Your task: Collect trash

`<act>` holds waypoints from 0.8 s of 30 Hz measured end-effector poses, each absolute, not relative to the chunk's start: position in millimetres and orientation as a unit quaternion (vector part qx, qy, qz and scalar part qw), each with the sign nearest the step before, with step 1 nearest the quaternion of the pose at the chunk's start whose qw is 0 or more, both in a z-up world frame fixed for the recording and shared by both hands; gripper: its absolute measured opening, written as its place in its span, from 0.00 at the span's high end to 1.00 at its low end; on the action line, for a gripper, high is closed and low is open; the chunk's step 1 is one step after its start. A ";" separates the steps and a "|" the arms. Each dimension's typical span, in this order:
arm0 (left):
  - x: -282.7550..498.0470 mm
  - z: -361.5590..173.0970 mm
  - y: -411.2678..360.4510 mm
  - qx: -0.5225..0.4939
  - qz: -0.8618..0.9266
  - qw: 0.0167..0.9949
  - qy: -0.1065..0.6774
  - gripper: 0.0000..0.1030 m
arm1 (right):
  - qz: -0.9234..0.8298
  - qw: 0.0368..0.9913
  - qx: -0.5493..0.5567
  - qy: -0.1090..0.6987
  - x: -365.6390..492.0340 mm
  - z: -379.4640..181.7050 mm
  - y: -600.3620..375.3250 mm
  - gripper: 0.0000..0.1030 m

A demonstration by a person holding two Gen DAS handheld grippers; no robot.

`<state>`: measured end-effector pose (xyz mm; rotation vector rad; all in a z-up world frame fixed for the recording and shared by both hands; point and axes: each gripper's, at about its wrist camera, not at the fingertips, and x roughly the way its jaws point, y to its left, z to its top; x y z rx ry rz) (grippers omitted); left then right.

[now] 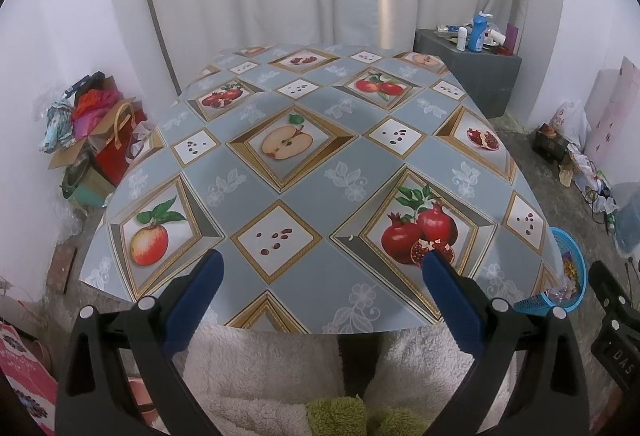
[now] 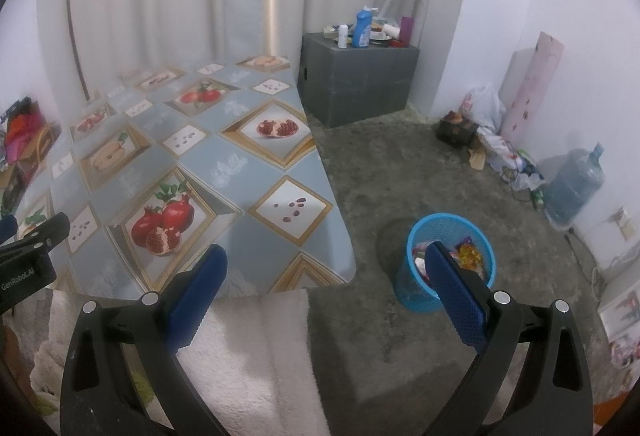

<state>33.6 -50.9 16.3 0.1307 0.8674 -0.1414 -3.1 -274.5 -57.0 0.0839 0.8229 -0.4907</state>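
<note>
A blue mesh wastebasket (image 2: 416, 290) stands on the carpet right of the table, with colourful wrappers (image 2: 469, 255) inside. It also shows in the left wrist view (image 1: 573, 268) at the right edge. My left gripper (image 1: 322, 268) is open and empty above the table's near edge. My right gripper (image 2: 326, 262) is open and empty, held over the table's near right corner, left of the basket. The table (image 1: 304, 172) has a fruit-patterned cloth; a tiny pale speck (image 1: 350, 237) lies on it by the pomegranate picture.
A grey box (image 2: 360, 80) with bottles stands at the back. Bags and clutter (image 2: 496, 148) and a water jug (image 2: 574, 184) line the right wall. Bags and boxes (image 1: 96, 132) sit left of the table. A white fleece (image 2: 256, 356) lies below the grippers.
</note>
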 end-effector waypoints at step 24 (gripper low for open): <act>33.1 16.6 -52.0 0.065 -0.070 0.902 0.421 0.05 | -0.240 0.886 0.045 0.395 0.2 -56.6 -269.4 0.08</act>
